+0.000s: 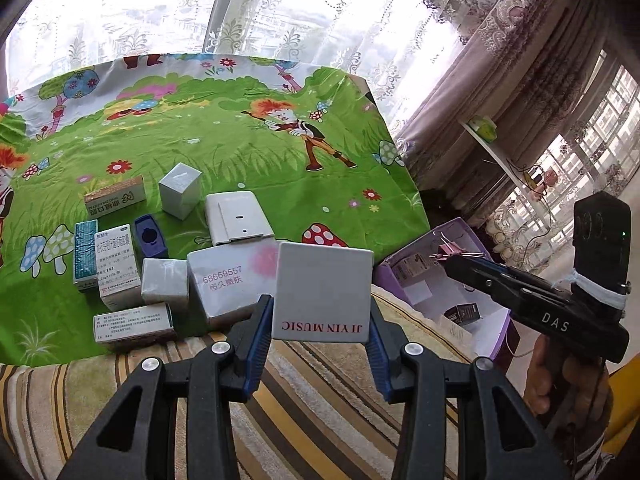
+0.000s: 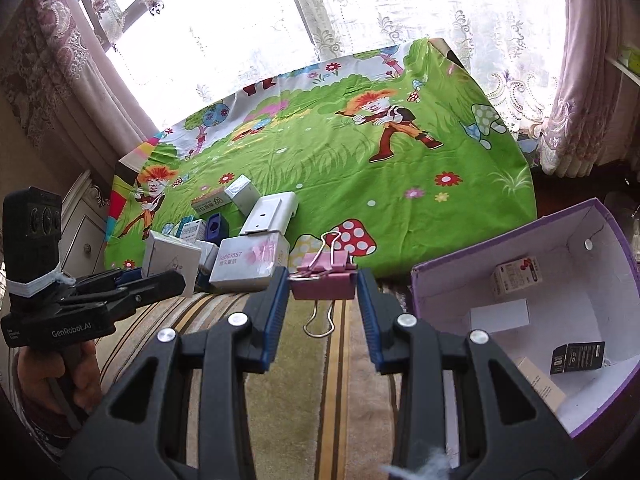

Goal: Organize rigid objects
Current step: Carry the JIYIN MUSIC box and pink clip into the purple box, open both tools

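Holding both tools low over the striped rug [image 1: 320, 380], I see my left gripper [image 1: 320, 320] clamped on a grey square box [image 1: 322, 292] printed "JI YIN MUSIC", its pads pressing the box's two sides at lower centre of the left wrist view. My right gripper [image 2: 323, 292] is closed on a pink binder clip [image 2: 324, 280] at the centre of the right wrist view; the clip's wire handle hangs below its body between the fingers. At the right edge of that view sits an open purple carton [image 2: 440, 276] with a white interior, and a few small packets lie on its floor, among them a black packet [image 2: 578, 358]. Just beyond the rug, a cluster of small boxes [image 1: 160, 260] crowds the near edge of a green cartoon cloth [image 1: 240, 152], left of centre in both views. Lace curtains [image 1: 160, 8] and bright windows fill the upper part of each frame.
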`<action>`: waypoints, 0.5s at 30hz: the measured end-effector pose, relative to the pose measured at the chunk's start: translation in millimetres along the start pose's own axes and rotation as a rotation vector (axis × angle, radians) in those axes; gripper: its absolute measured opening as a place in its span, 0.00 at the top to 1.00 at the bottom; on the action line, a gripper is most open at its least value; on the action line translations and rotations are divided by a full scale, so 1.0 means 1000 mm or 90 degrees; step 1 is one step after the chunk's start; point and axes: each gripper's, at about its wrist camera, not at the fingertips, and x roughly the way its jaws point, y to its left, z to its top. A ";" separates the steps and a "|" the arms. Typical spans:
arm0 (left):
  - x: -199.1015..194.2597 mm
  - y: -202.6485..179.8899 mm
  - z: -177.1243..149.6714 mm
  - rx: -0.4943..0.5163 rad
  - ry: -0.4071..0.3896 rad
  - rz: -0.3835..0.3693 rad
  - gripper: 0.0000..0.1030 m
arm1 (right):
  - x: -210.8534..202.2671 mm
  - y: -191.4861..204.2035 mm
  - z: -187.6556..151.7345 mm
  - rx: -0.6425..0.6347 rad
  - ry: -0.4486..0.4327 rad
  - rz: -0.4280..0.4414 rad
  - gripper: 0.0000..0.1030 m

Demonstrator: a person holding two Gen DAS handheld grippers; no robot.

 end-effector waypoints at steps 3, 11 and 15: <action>0.006 -0.026 -0.004 0.026 0.016 -0.031 0.57 | -0.013 -0.016 -0.004 -0.001 -0.015 -0.036 0.62; 0.024 -0.079 -0.017 0.057 0.064 -0.116 0.57 | -0.042 -0.052 -0.010 0.006 -0.047 -0.122 0.62; 0.032 -0.101 -0.022 0.085 0.079 -0.135 0.57 | -0.055 -0.064 -0.011 0.011 -0.064 -0.158 0.62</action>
